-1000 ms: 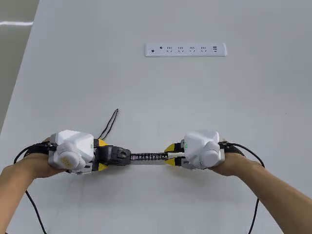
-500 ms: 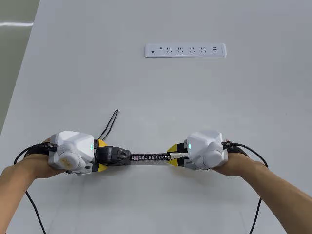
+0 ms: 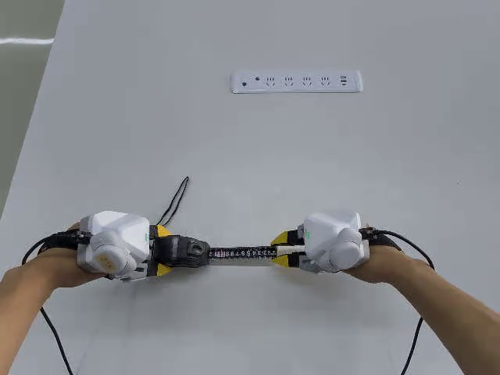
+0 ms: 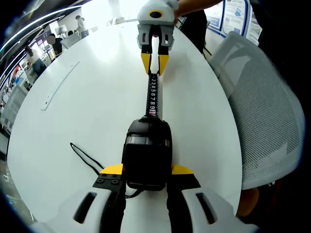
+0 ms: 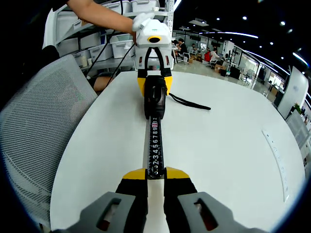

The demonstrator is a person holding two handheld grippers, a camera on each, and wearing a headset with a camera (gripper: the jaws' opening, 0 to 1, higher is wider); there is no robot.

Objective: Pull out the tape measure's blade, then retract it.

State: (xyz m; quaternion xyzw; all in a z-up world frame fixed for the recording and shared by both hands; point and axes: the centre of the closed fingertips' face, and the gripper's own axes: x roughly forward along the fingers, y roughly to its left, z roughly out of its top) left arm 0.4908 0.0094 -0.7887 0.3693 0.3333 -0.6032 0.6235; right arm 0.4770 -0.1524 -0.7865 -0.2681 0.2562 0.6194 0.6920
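Left gripper (image 3: pixel 163 250) clamping black tape measure case (image 3: pixel 183 250) over white table (image 3: pixel 234 156), anchoring it. Right gripper (image 3: pixel 280 250) pinching blade (image 3: pixel 241 253) tip, jaws together, stretching short length between 2 grippers.

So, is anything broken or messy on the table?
Nothing stands out. The tape measure sits straight in the left gripper, its blade runs flat and unkinked to the right gripper, and the strap and power strip lie tidy on the table.
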